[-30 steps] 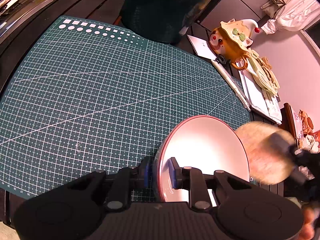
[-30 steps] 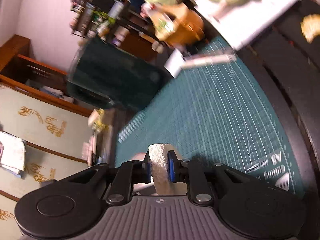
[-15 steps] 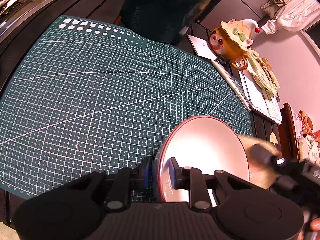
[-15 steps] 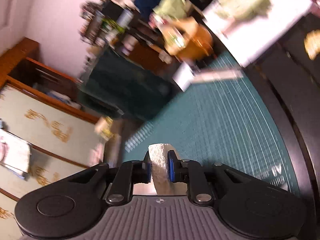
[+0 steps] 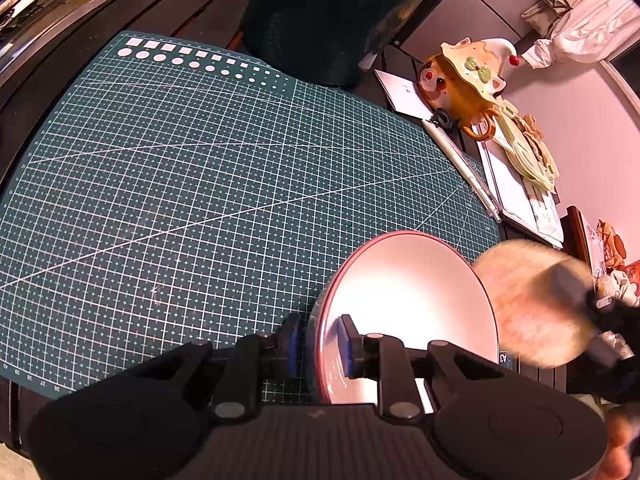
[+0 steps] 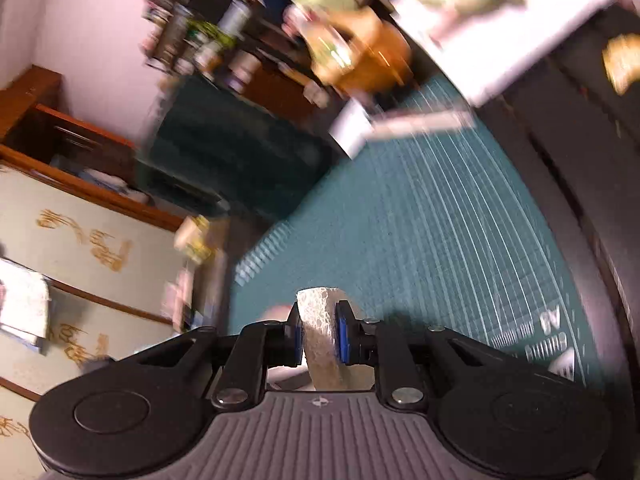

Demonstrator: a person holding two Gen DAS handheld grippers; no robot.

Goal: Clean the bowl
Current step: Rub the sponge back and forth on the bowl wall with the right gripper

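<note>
Your left gripper [image 5: 318, 346] is clamped on the near rim of the bowl [image 5: 408, 304] over the cutting mat's [image 5: 200, 180] corner, while your right gripper [image 6: 318, 338], pinching the round sponge [image 6: 320, 340], sits just right of the bowl's open face.

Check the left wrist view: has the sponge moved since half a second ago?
Yes. The sponge in the right gripper has come back up beside the bowl rim, nearer the white pen.

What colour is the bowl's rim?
Reddish-pink, around a white inside of the bowl; clearest in the left wrist view.
</note>
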